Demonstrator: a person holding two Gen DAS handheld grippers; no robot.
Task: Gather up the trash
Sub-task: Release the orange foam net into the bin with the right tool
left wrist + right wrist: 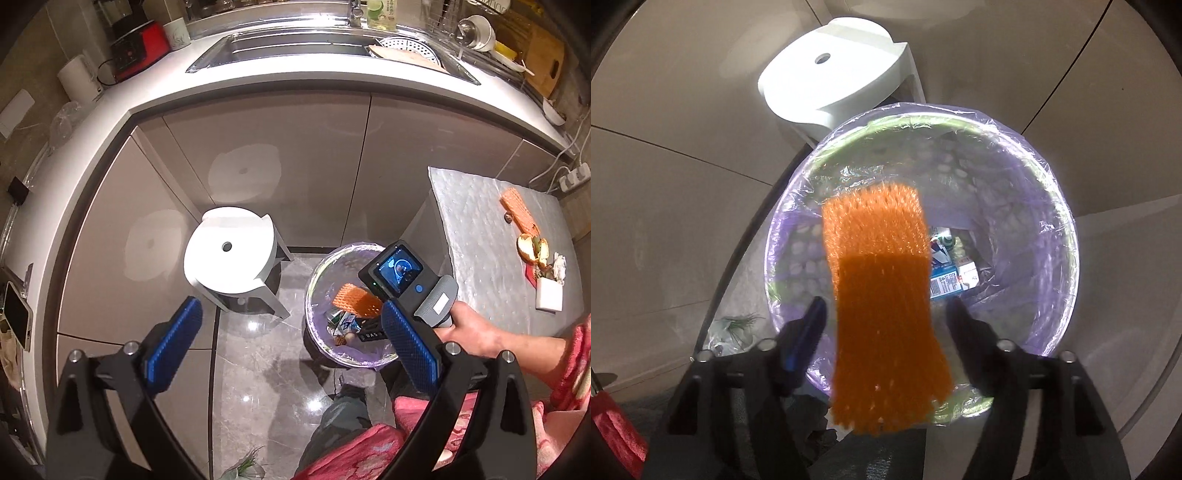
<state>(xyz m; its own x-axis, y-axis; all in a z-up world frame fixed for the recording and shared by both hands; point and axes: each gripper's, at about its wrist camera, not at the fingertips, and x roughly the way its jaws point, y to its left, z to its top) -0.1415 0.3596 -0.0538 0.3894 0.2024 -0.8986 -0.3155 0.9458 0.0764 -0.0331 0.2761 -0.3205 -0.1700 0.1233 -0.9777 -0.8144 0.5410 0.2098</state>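
A round bin (1067, 240) lined with a purple bag stands on the floor and holds a blue-and-white carton (945, 280). My right gripper (886, 314) points down over it, open. An orange foam net (882, 295) hangs loose between the jaws, with a gap on each side. In the left wrist view the same net (356, 301) sits over the bin (332, 254), below the hand (469, 332) that holds the right gripper. My left gripper (291, 308) is open and empty, well above the floor. On the table (480, 240) lie another orange net (517, 210), fruit peel (532, 247), a tissue (559, 264) and a white box (549, 297).
A white stool (229, 251) stands just left of the bin, against grey cabinet doors. Above runs a white counter with a sink (295, 44), a red appliance (136, 48) and a dish rack. A person's leg (340, 417) stands at the near side of the bin. A bag with greenery (735, 325) lies on the floor.
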